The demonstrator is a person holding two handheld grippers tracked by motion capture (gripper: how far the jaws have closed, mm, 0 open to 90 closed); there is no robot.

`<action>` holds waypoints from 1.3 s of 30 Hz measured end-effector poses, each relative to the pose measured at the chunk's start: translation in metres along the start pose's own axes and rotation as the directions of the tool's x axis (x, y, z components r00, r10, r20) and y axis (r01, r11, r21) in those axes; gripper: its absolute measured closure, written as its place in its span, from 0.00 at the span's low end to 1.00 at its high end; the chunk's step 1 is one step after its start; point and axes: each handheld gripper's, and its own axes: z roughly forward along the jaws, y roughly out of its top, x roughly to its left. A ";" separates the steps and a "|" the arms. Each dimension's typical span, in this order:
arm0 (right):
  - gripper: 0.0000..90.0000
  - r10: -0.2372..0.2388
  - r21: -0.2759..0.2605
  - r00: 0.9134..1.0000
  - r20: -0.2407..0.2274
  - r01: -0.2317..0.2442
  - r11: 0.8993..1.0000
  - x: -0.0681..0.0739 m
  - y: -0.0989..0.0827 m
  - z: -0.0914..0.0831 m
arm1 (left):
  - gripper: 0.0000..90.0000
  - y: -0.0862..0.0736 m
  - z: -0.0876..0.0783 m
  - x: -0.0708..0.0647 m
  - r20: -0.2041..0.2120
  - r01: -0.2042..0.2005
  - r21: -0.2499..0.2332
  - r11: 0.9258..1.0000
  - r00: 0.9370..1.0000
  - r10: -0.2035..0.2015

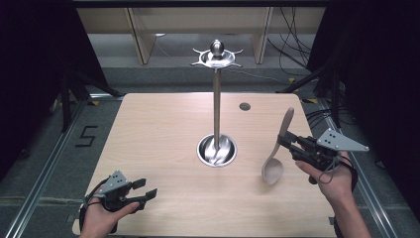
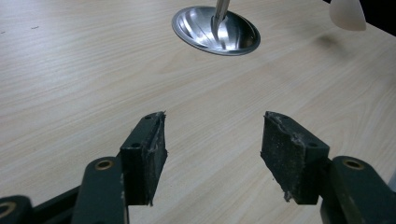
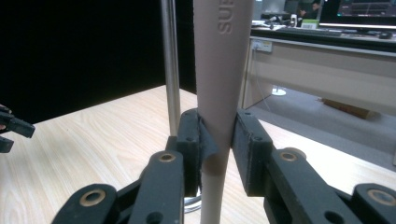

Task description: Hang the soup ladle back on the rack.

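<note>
- Your right gripper (image 1: 286, 141) has its 2 jaws clamped on the handle of the beige spoon (image 1: 276, 154); in the right gripper view the pads (image 3: 194, 140) pinch the handle (image 3: 219, 84) from both sides, with the spoon running upright through them.
- Spoon bowl (image 1: 272, 171) hangs lowest, just above the tabletop (image 1: 163, 129) near its right edge; the handle tip points up and away from you.
- Judging by the hooks, the step in hand is hanging the spoon on the steel stand (image 1: 216, 99), so check the handle end for a hole before you lift; I cannot tell from these views whether it has 1.
- Keep the grip firm, since a smooth handle held this way could slide down through the pads.
- Carry it toward the hook ring (image 1: 216, 58) at the stand's top, and approach from the side so you do not knock the post or its round base (image 1: 216, 150) at the tabletop's centre.
- Your left gripper (image 1: 143, 191) rests near the front left corner with its jaws standing apart around nothing; you could use it to steady the base.
</note>
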 end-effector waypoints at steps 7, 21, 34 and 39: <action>0.82 -0.051 0.005 0.999 -0.008 0.051 0.999 -0.003 0.006 0.011 | 0.43 -0.001 -0.003 0.002 0.004 -0.005 -0.006 1.000 1.000 0.005; 0.82 -0.018 0.011 0.999 -0.047 0.018 1.000 0.000 0.013 0.026 | 0.43 0.009 -0.002 0.000 -0.011 -0.055 -0.069 0.996 0.998 0.055; 0.82 -0.039 -0.006 0.998 -0.039 0.039 0.999 0.009 0.018 0.032 | 0.36 0.078 0.014 -0.027 0.062 -0.161 -0.221 0.962 0.982 0.179; 0.82 -0.045 -0.004 0.998 -0.041 0.045 0.999 0.015 0.019 0.034 | 0.42 0.107 0.033 -0.044 0.113 -0.170 -0.251 0.953 0.973 0.203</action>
